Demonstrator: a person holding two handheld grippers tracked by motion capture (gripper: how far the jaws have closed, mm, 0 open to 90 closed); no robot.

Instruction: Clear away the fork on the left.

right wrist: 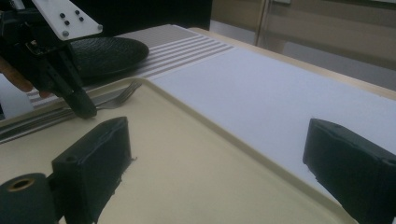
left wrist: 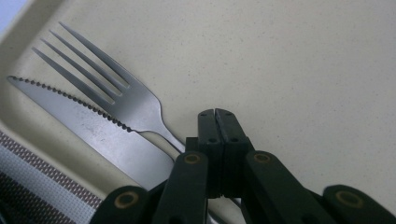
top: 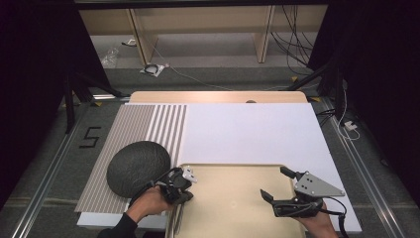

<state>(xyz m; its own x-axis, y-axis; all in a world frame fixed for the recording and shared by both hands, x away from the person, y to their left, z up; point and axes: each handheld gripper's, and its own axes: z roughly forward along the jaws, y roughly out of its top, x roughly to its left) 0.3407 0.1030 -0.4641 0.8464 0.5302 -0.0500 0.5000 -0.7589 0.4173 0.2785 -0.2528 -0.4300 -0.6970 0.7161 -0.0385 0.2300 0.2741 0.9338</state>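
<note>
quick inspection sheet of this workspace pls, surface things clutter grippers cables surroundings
surface: white mat on a wooden table, striped placemat at left, beige tray at the near edge
job's things: fork and serrated knife lie side by side on the tray's left edge; whether the jaws pinch the fork handle cannot be told
clutter: dark textured plate on the placemat
grippers: left gripper shut, tips by the fork handle; right gripper open, empty, over the tray
cables: one trails from the right gripper; more on the floor beyond
surroundings: wooden frame behind, dark curtains at both sides
</note>
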